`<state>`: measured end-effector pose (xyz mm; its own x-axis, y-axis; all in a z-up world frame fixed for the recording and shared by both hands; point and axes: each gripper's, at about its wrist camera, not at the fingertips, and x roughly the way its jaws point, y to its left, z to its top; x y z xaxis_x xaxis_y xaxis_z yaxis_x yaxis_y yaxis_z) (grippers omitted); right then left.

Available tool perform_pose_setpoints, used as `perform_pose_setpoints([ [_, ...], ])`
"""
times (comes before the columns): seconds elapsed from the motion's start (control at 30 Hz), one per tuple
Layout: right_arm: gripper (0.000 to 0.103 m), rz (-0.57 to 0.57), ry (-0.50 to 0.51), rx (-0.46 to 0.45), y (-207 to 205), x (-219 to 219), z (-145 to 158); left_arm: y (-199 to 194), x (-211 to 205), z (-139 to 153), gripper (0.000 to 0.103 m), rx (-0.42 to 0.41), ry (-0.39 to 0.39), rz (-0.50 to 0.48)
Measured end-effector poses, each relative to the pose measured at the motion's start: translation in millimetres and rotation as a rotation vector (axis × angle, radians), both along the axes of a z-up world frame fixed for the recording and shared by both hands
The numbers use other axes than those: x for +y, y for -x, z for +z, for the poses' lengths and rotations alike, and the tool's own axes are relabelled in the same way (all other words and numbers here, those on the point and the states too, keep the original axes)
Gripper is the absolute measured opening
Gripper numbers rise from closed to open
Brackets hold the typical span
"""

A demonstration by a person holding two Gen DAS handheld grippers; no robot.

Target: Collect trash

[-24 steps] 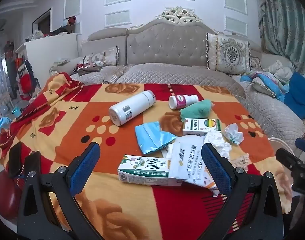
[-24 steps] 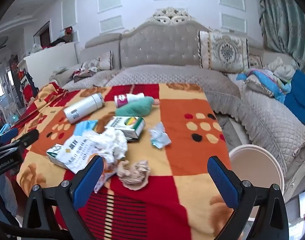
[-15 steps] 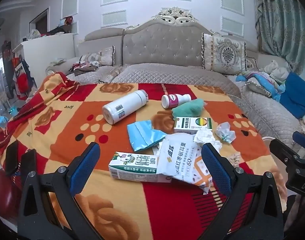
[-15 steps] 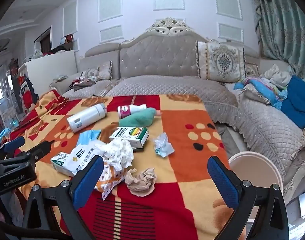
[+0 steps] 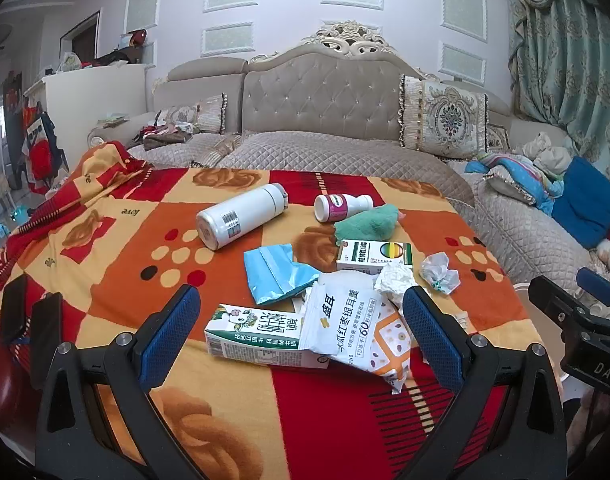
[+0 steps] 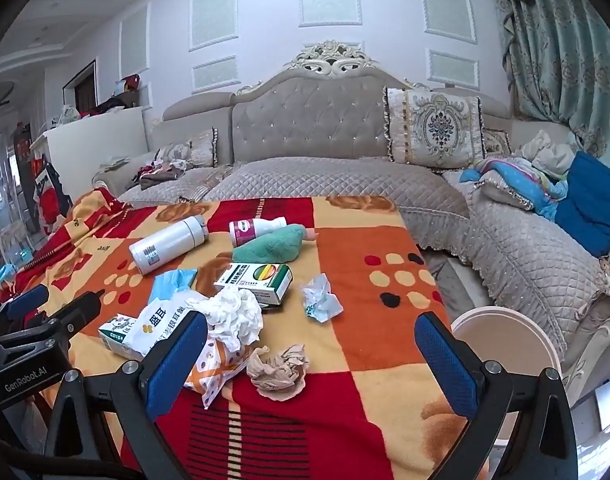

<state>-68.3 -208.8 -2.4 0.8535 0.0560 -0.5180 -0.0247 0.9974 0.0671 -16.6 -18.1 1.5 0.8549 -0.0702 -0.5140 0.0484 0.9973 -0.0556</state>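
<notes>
Trash lies scattered on a red and orange blanket (image 5: 117,280). In the left wrist view a milk carton (image 5: 257,336) and a white snack bag (image 5: 357,328) lie just ahead of my left gripper (image 5: 301,336), which is open and holds nothing. Farther off are a blue torn wrapper (image 5: 273,272), a medicine box (image 5: 375,255) and a crumpled white tissue (image 5: 395,278). In the right wrist view a brown paper ball (image 6: 279,368), the white tissue (image 6: 233,316) and a bluish wrapper wad (image 6: 319,300) lie before my open, empty right gripper (image 6: 311,360).
A white flask (image 5: 241,220), a pink-labelled bottle (image 5: 341,207) and a green cloth (image 5: 367,224) lie farther back on the blanket. A round white bin (image 6: 505,344) stands off the blanket's right edge. A grey quilted sofa (image 6: 345,184) with cushions lies behind.
Both grippers have pulled back and tilted up a little, so the trash sits lower and farther in both views. Both stay open; nothing on the blanket has moved.
</notes>
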Motion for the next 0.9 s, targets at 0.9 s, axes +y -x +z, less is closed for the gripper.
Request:
perform_pose_setpoints([
  [0.9, 0.103, -0.022, -0.025, 0.007, -1.8, -2.1, 1.8, -1.4, -4.1, -0.4, 0.101, 0.005, 0.014, -0.005],
])
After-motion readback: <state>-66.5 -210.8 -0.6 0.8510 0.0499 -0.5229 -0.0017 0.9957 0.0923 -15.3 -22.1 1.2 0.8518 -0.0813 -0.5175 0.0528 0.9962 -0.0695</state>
